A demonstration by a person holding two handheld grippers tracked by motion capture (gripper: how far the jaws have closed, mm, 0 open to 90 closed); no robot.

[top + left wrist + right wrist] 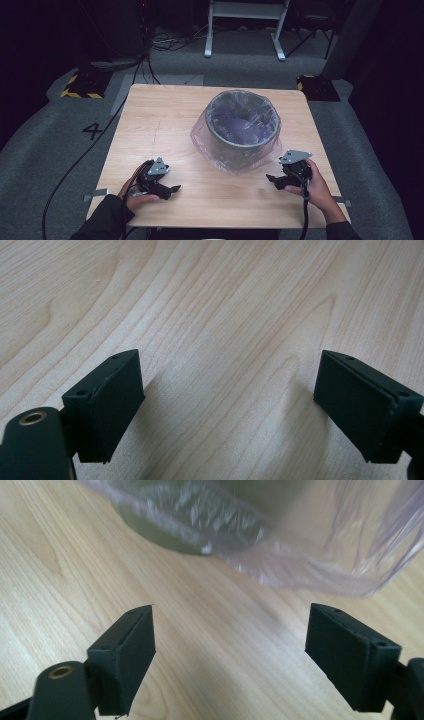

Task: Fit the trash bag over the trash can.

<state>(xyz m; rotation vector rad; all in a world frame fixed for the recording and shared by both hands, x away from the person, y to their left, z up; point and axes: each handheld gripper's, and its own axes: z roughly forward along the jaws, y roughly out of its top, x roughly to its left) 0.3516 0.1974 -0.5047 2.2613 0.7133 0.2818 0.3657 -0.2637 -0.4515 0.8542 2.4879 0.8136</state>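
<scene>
Grey bin [243, 122] lined with a clear plastic bag [215, 150] sits right of centre toward the far side of the wooden table [165, 120], left gripper [170, 190] near-left with jaws wide apart, nothing between, right gripper [272, 180] near-right just beside the bag's skirt, jaws wide apart, holding nothing.

Glossy clear plastic liner [235, 155], matt wooden table [165, 120]

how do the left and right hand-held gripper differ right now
The left hand-held gripper sits apart from the bin, with bare table ahead of its jaws. The right hand-held gripper sits close to the bin and faces its loose plastic bag. Both stand open, holding nothing, low over the wood.
</scene>
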